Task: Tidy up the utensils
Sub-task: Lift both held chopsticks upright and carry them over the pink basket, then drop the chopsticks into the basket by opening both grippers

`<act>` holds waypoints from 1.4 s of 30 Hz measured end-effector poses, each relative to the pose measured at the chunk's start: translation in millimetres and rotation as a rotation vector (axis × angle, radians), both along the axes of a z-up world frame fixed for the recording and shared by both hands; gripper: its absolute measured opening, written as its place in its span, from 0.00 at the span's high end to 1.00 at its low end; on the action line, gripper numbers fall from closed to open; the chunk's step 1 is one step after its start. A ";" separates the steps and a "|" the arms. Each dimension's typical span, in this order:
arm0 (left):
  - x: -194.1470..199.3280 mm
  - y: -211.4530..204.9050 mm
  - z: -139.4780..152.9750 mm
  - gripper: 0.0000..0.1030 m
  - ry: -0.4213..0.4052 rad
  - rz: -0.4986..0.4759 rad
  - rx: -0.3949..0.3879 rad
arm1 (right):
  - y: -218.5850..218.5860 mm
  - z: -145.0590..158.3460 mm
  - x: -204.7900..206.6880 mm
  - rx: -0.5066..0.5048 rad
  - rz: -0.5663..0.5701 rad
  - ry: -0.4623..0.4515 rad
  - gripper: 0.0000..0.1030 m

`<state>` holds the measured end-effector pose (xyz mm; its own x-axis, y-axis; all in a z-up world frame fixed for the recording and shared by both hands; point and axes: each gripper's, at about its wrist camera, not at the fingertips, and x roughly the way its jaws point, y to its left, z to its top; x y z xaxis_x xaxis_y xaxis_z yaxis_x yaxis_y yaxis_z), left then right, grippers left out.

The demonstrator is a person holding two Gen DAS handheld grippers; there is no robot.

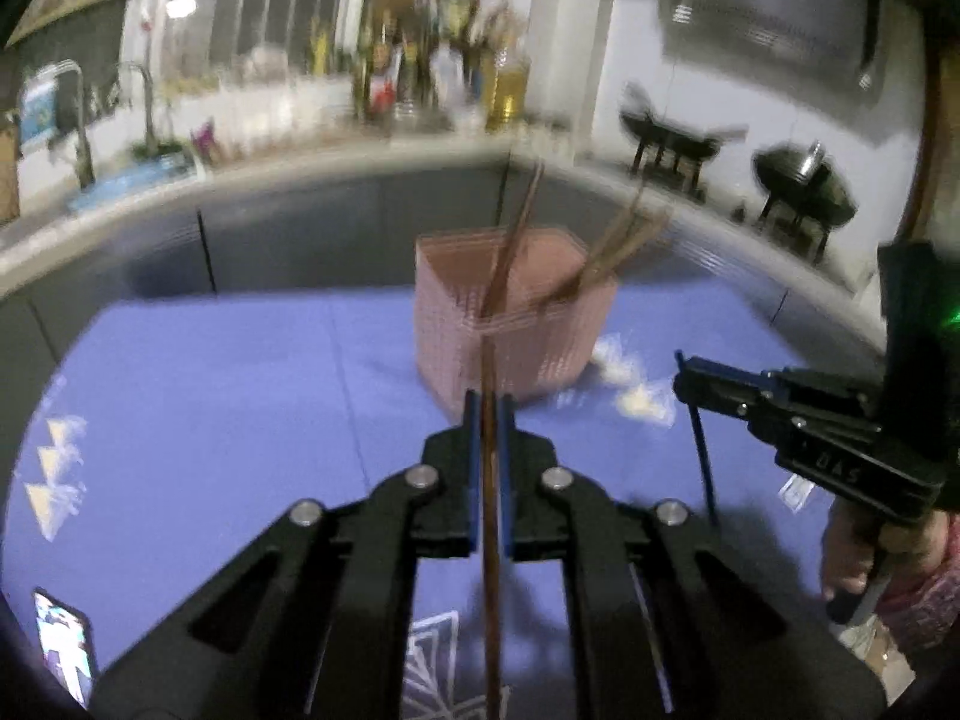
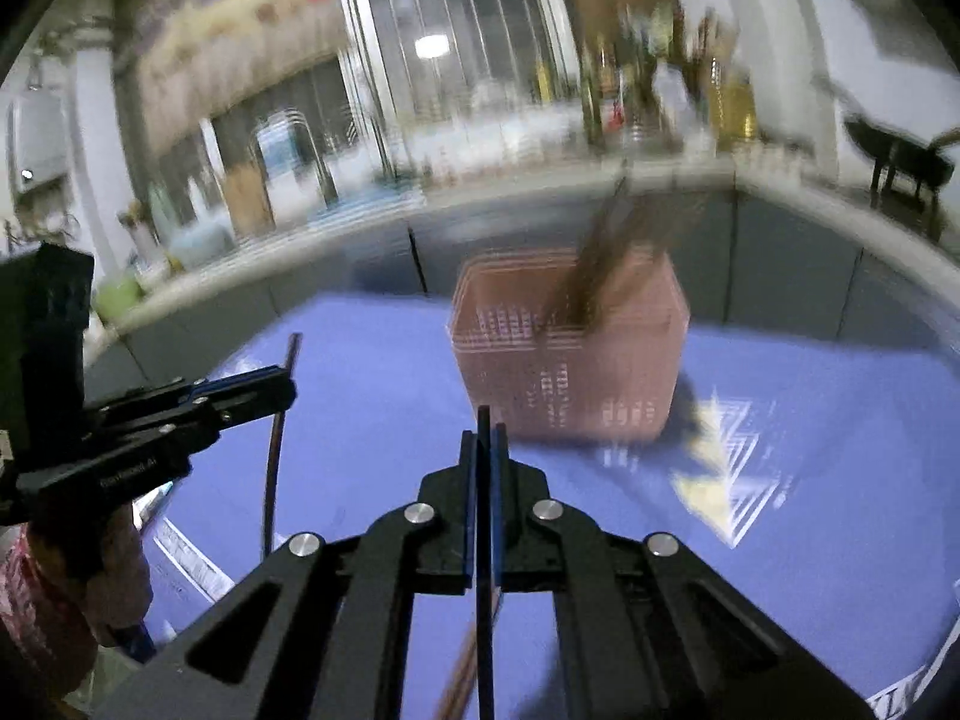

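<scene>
A pink mesh utensil basket (image 1: 516,324) stands on the blue mat, with several brown chopsticks (image 1: 624,246) leaning in it; it also shows in the right wrist view (image 2: 570,348). My left gripper (image 1: 489,414) is shut on a brown chopstick (image 1: 491,540), held upright just short of the basket; it shows from the side in the right wrist view (image 2: 282,387). My right gripper (image 2: 485,444) is shut on a dark chopstick (image 2: 483,570), also upright near the basket; in the left wrist view it (image 1: 684,378) holds that stick (image 1: 702,462) at the right.
The blue mat (image 1: 240,420) has white triangle patterns. A phone (image 1: 63,648) lies at its near left corner. A grey counter edge (image 1: 300,174) with bottles, a tap and black stands runs behind. Both views are motion-blurred.
</scene>
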<state>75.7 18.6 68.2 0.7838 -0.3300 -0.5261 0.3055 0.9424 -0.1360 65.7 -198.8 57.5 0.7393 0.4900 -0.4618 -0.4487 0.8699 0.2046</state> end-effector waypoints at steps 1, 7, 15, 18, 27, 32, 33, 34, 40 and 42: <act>-12.1 4.0 11.9 0.96 -0.043 0.002 -0.011 | -2.4 6.0 -6.3 0.009 -0.006 -0.030 0.96; -41.0 8.7 29.2 0.96 -0.132 0.005 -0.012 | -6.2 22.7 -26.3 0.027 -0.054 -0.132 0.96; -40.8 -0.3 34.5 0.96 -0.137 -0.015 0.017 | -3.9 30.5 -25.9 0.014 -0.062 -0.145 0.96; -33.7 -2.6 47.7 0.96 -0.149 -0.020 0.011 | -2.3 44.6 -20.1 0.034 -0.056 -0.163 0.96; 36.1 -27.0 126.2 0.95 -0.267 0.015 0.008 | 18.3 120.9 59.3 0.112 -0.130 -0.275 0.96; 84.2 -33.8 148.0 0.96 -0.328 0.092 -0.018 | 9.8 141.6 89.5 0.236 -0.244 -0.393 0.96; 90.9 -33.3 147.9 0.96 -0.335 0.104 -0.019 | 9.7 140.6 94.4 0.251 -0.269 -0.417 0.96; 98.9 -34.5 146.0 0.96 -0.342 0.118 -0.015 | 9.5 137.1 97.9 0.254 -0.285 -0.435 0.96; 136.9 -43.3 105.2 0.96 -0.293 0.132 0.027 | 22.1 92.9 122.1 0.174 -0.335 -0.466 0.96; 144.9 -43.2 86.5 0.96 -0.260 0.133 0.038 | 24.3 79.5 124.5 0.158 -0.333 -0.458 0.96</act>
<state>220.6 -24.6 154.7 0.9288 -0.1994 -0.3122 0.1990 0.9794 -0.0336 190.1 -174.5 137.0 0.9721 0.2345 0.0010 -0.2302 0.9537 0.1933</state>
